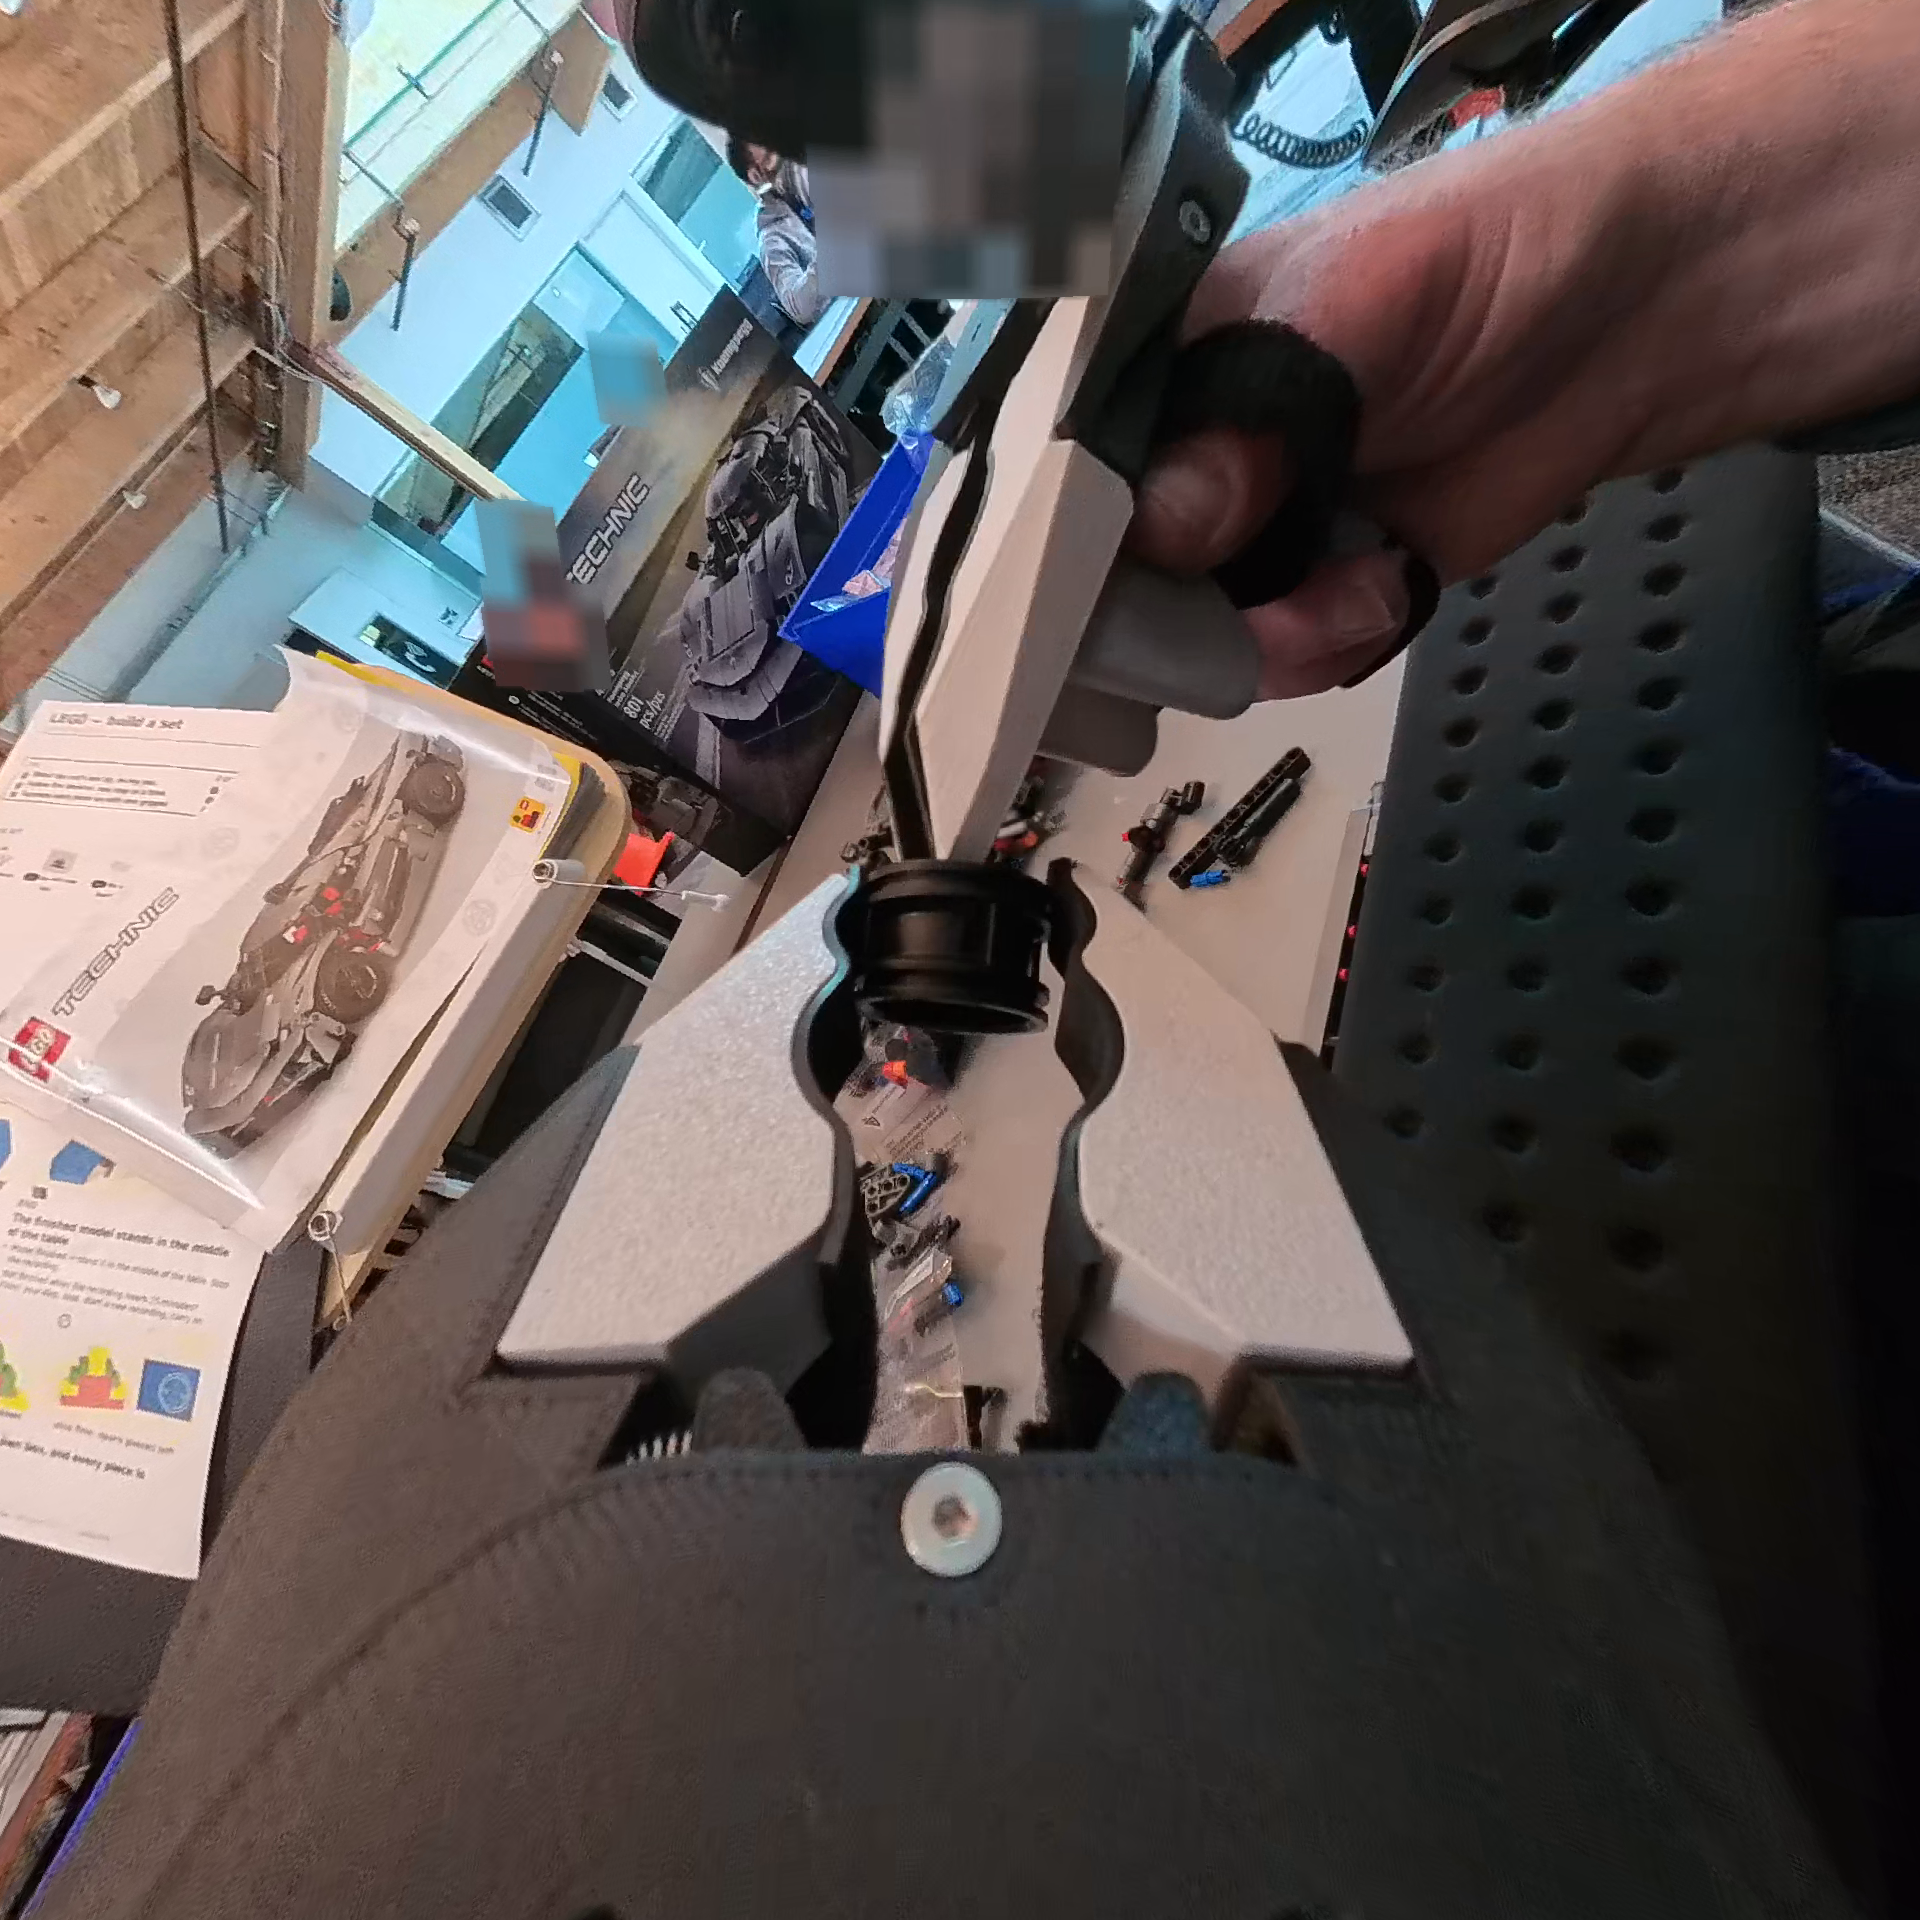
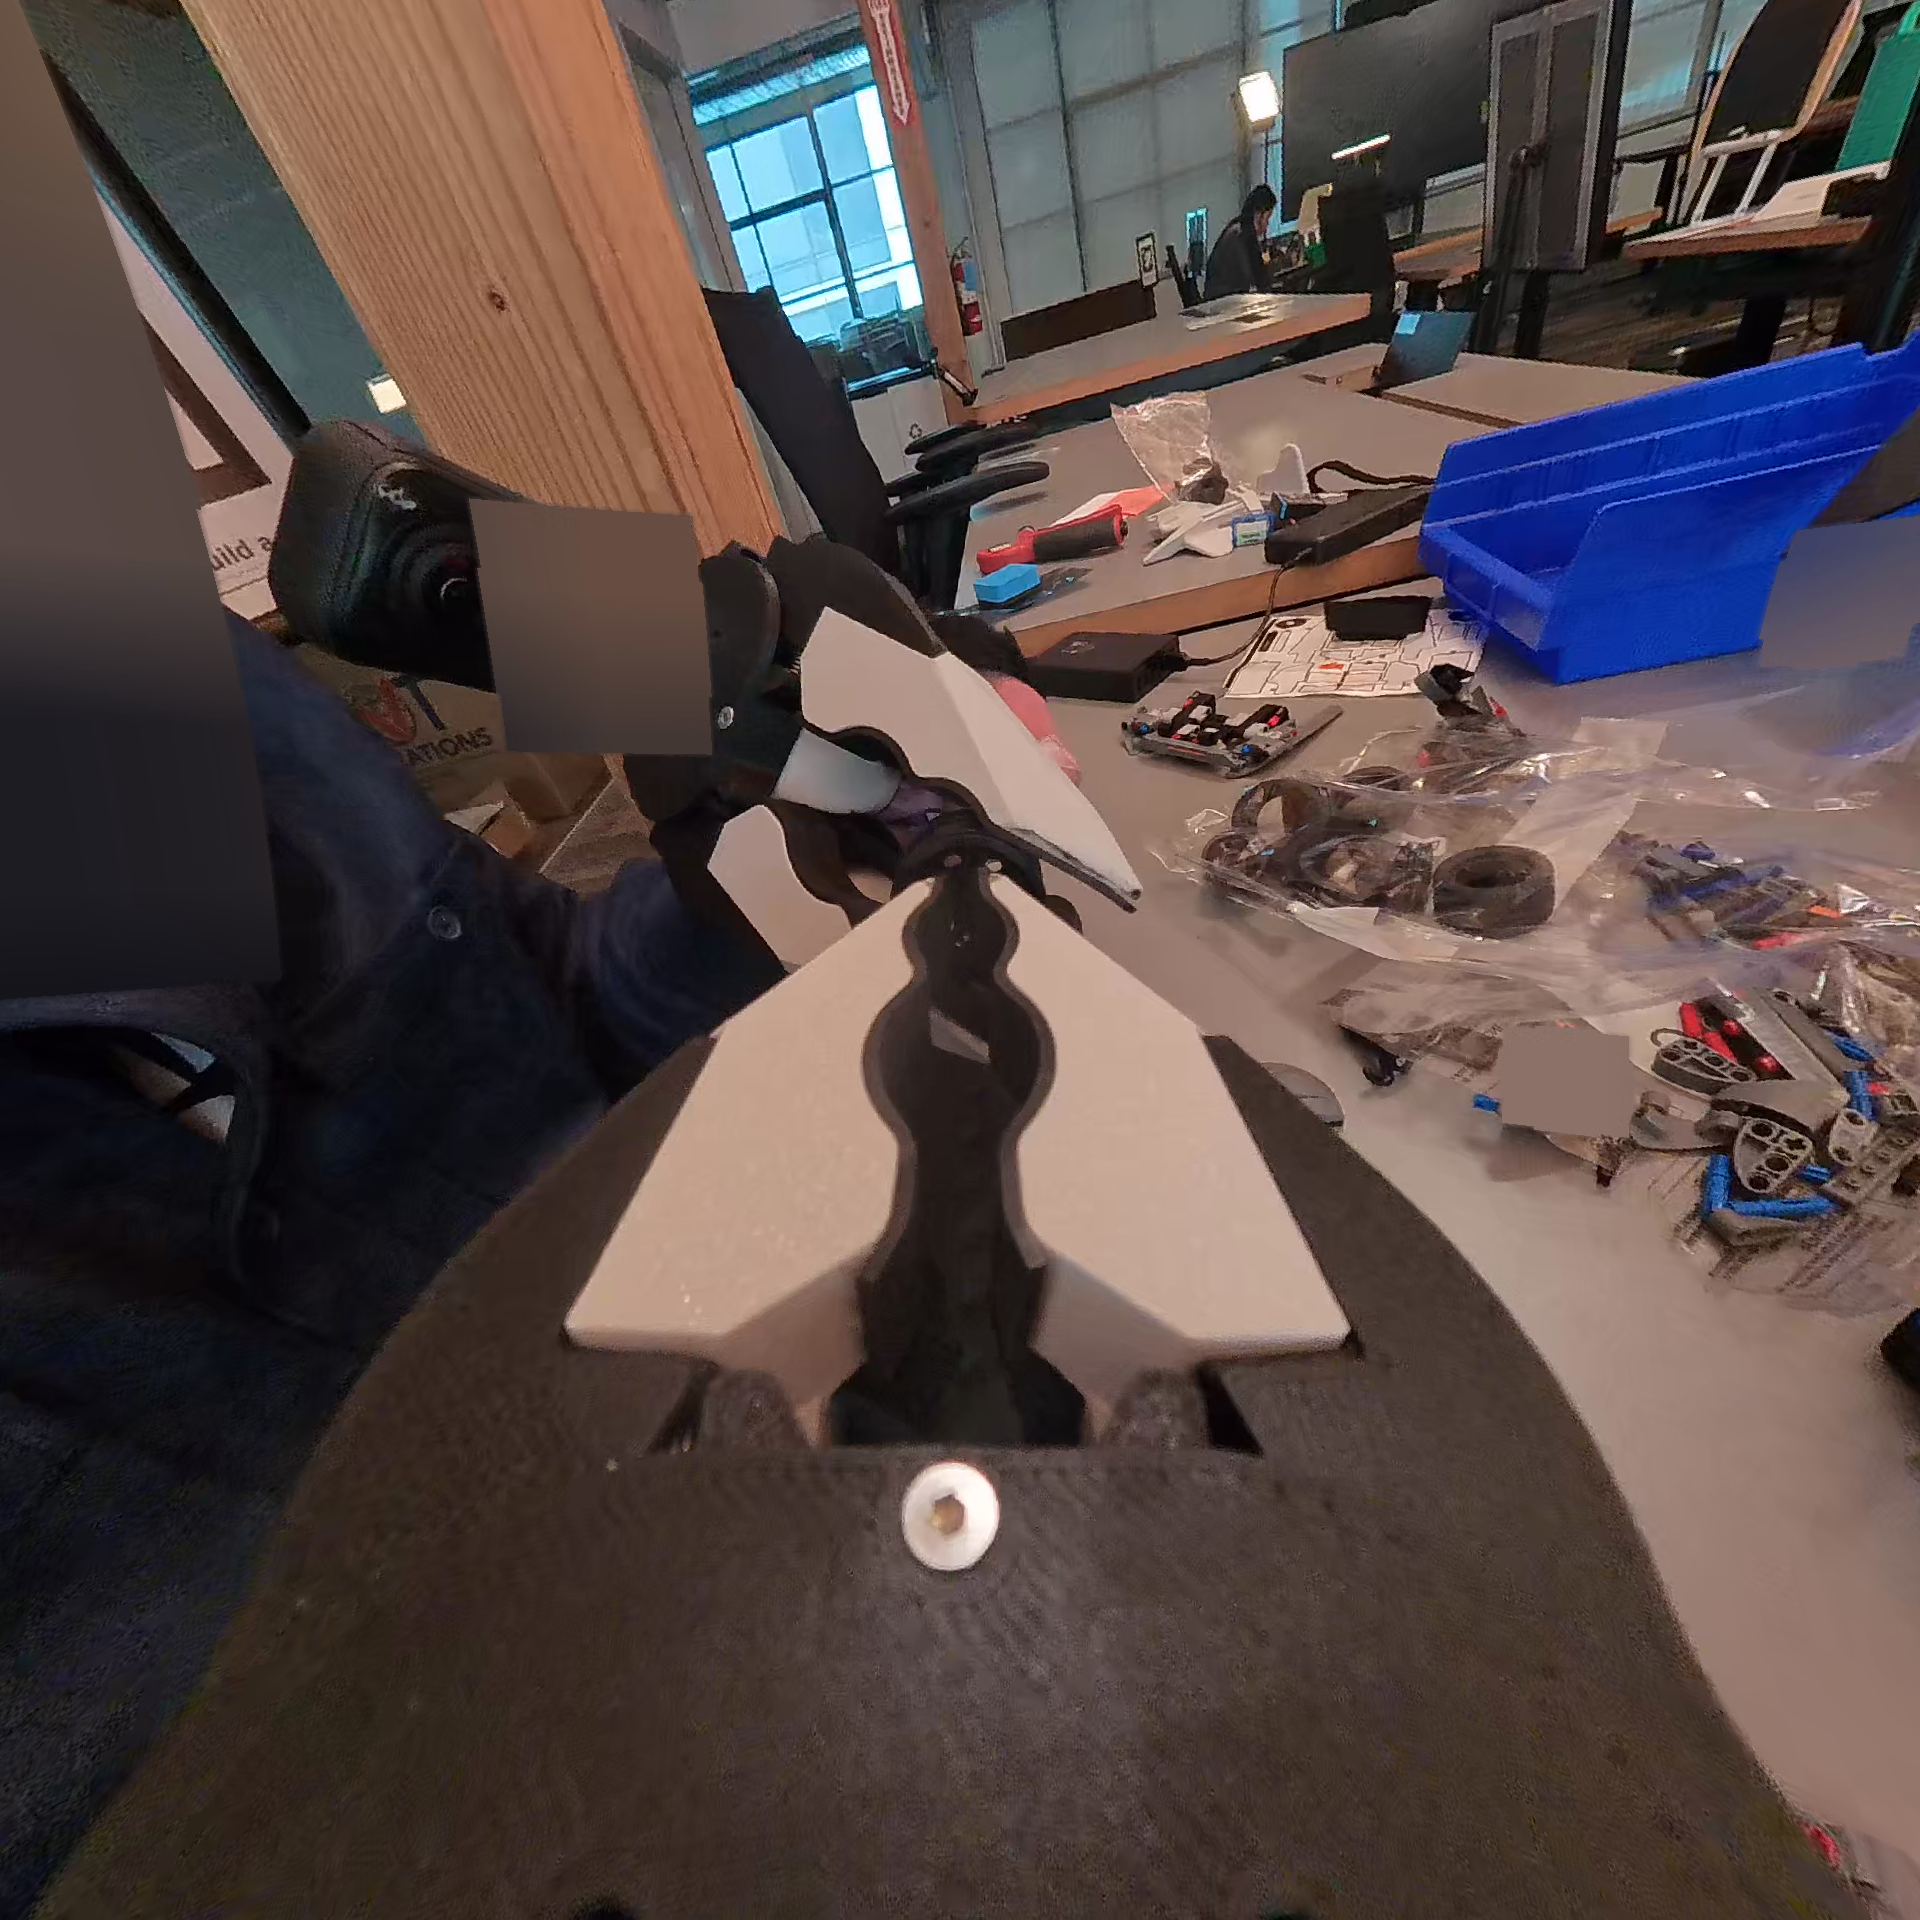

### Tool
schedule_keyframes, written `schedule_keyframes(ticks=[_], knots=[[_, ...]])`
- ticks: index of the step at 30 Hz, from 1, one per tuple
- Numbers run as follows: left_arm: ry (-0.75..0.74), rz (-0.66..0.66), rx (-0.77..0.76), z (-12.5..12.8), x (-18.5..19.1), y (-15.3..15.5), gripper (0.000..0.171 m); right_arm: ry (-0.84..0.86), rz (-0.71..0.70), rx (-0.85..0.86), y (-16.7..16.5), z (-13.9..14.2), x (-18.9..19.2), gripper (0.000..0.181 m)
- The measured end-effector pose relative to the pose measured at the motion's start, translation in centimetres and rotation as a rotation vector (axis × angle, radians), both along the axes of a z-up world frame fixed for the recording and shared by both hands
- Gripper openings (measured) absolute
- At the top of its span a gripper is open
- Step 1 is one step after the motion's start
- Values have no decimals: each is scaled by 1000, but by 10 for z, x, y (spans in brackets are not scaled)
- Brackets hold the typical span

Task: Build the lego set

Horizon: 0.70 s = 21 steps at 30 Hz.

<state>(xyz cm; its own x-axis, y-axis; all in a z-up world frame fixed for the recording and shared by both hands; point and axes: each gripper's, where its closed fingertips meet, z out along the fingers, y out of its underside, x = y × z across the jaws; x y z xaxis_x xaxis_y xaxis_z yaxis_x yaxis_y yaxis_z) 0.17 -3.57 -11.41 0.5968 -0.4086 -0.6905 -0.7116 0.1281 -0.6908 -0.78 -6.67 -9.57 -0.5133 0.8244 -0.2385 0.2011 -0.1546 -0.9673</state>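
Observation:
My left gripper (image 1: 951,940) is shut on a black wheel rim (image 1: 951,956), held above the table between its white fingers (image 1: 717,1081). My right gripper (image 1: 914,847), held by a hand (image 1: 1507,343), comes down from above with its jaws closed, tips at the rim's upper edge. In the right wrist view my right gripper (image 2: 961,883) has its tips pinched on the black rim (image 2: 956,842), and the left gripper (image 2: 935,727) reaches in from the left. Most of the rim is hidden there.
Clear bags with black tyres (image 2: 1496,883) and mixed parts (image 2: 1766,1132) lie on the grey table (image 2: 1558,1403). A small built assembly (image 2: 1216,732), a sticker sheet (image 2: 1351,660) and a blue bin (image 2: 1662,520) lie behind. The bagged instruction booklet (image 1: 312,914), the set box (image 1: 727,582) and a perforated black chair back (image 1: 1558,831) stand nearby. My left and right fingertips are right by each other.

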Motion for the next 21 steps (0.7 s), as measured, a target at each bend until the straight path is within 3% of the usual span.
schedule_keyframes(ticks=[14, 17, 21], knots=[[-41, -8, 18, 8, 4, 1, 31, 21, -49, 60, 8, 0, 9, 7], [13, 3, 14, 0, 7, 3, 32, 17, -51, 78, 5, -1, 7, 3], [-28, -11, 6, 0, 9, 3, 31, 12, -43, 78, 4, -2, 7, 4]])
